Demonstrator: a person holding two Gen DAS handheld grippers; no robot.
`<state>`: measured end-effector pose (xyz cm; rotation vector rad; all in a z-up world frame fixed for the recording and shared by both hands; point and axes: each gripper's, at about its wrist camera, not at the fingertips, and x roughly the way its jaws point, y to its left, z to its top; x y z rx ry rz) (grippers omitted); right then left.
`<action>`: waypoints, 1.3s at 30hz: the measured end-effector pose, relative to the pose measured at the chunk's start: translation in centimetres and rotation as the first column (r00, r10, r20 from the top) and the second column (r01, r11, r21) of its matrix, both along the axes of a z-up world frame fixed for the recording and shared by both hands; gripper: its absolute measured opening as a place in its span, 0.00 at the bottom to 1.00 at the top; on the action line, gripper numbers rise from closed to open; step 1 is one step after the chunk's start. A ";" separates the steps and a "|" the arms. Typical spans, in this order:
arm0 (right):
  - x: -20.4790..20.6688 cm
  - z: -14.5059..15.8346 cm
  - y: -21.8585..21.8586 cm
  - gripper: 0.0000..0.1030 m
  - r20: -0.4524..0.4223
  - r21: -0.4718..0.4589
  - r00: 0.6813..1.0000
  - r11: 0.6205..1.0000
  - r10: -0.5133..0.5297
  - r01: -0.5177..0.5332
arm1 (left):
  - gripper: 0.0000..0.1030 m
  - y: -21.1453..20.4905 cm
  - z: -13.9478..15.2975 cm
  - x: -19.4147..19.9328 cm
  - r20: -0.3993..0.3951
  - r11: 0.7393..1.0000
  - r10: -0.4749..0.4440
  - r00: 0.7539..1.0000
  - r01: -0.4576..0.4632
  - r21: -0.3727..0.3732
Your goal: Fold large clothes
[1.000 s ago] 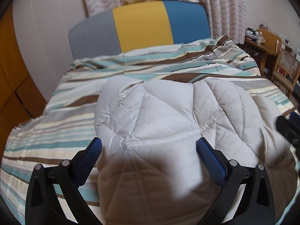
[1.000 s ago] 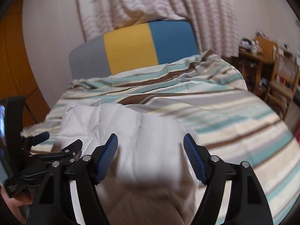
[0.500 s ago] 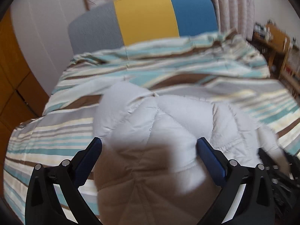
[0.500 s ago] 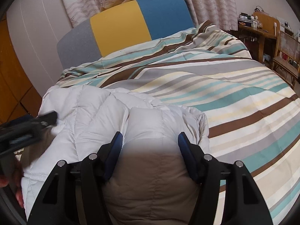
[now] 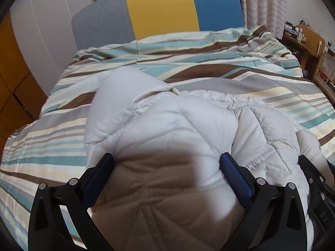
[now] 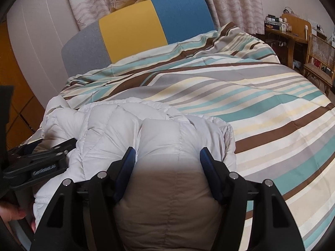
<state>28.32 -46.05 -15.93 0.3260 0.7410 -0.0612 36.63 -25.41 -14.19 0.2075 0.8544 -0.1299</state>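
Jacket (image 5: pixel 173 138) bulk fills the near field of both wrist views: white, quilted, puffy, bunched on the near end of the bed, well short of the headboard. I take the headboard as my reference throughout.

Left gripper (image 5: pixel 167 163): blue pads spread wide with a fold of jacket rising between them. Fabric bulges against both pads, but I cannot tell whether they actually press it or merely straddle it.

Right gripper (image 6: pixel 167 156): jaws opening at this moment, a padded lobe of the jacket between them. Cloth swells right up to the inner faces of the pads; a firm pinch is not evident from my view.

From the right wrist camera the left gripper's black body (image 6: pixel 39 163) sits at the jacket's edge on the side away from the desk, and fingers (image 6: pixel 12 213) of a hand show at the frame edge below it.

Beyond the jacket, toward the headboard, lies the striped duvet (image 6: pixel 261 113) in teal, brown, cream and grey, rumpled where it meets the headboard (image 5: pixel 159 12), which has grey, yellow and blue panels. Patterned curtains (image 6: pixel 234 2) hang behind the headboard. A wooden desk (image 6: pixel 293 31) with small clutter stands off to the headboard's blue side.
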 end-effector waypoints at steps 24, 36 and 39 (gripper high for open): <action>-3.0 2.0 1.3 0.76 -0.013 -0.063 1.000 0.998 -0.019 0.018 | 0.97 3.8 1.7 -8.6 0.087 0.992 -0.039 0.995 0.049 -0.120; -6.4 3.5 0.4 0.84 -0.026 -0.015 1.000 1.000 -0.005 0.004 | 0.97 8.2 2.5 -11.6 0.080 0.988 -0.025 0.996 0.037 -0.153; -6.8 3.3 0.2 0.86 -0.037 -0.015 0.999 1.000 0.002 -0.003 | 0.97 9.9 1.9 -11.6 0.022 0.974 -0.022 1.000 0.027 -0.226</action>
